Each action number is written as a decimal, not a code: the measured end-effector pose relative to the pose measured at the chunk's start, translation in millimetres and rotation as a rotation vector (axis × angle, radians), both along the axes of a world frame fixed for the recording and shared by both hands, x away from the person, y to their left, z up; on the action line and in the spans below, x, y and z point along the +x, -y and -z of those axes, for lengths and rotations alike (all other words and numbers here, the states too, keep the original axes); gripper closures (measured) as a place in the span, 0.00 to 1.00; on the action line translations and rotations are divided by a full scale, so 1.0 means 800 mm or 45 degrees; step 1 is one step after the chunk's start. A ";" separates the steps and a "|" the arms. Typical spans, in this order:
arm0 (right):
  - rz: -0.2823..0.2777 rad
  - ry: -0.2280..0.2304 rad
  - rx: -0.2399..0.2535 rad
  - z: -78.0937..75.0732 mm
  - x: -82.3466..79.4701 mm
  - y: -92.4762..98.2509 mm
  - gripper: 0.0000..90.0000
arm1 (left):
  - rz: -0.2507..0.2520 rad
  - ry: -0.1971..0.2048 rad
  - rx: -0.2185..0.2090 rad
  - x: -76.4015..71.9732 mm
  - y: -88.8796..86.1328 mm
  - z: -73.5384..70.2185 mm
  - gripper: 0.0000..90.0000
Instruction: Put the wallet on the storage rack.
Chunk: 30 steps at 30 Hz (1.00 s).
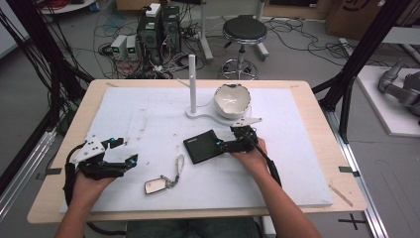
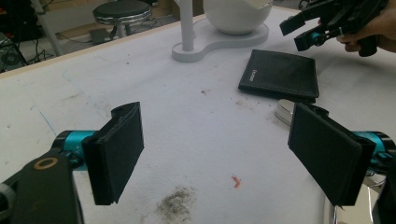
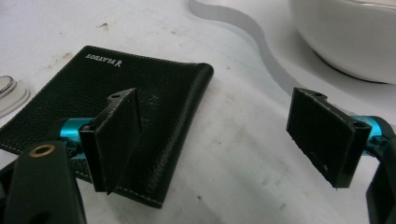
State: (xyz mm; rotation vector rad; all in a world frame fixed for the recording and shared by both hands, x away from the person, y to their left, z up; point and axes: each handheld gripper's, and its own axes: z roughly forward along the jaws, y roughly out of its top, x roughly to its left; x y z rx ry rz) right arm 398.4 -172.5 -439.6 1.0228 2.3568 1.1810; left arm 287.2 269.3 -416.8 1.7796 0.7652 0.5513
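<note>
my left gripper (image 1: 128, 151) hangs with jaws wide apart and nothing between them, the small metal key fob (image 1: 157, 185) on its ring just off to its right. my right gripper (image 3: 219, 135) is spread open too, one jaw over the near edge of the black wallet (image 3: 116, 107). i judge that wallet light, flat, grainy leather, soft and bendy, best pinched across its folded edge.

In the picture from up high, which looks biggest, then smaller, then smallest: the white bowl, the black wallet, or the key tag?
1. Wallet and bowl: they look about alike, and the bowl sits farther away, so no ranking.
2. Key tag: clearly smallest.
</note>
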 end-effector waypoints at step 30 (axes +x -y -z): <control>-0.114 -0.226 0.102 0.009 0.003 -0.007 0.89 | 0.011 -0.010 0.019 -0.001 0.006 0.001 0.20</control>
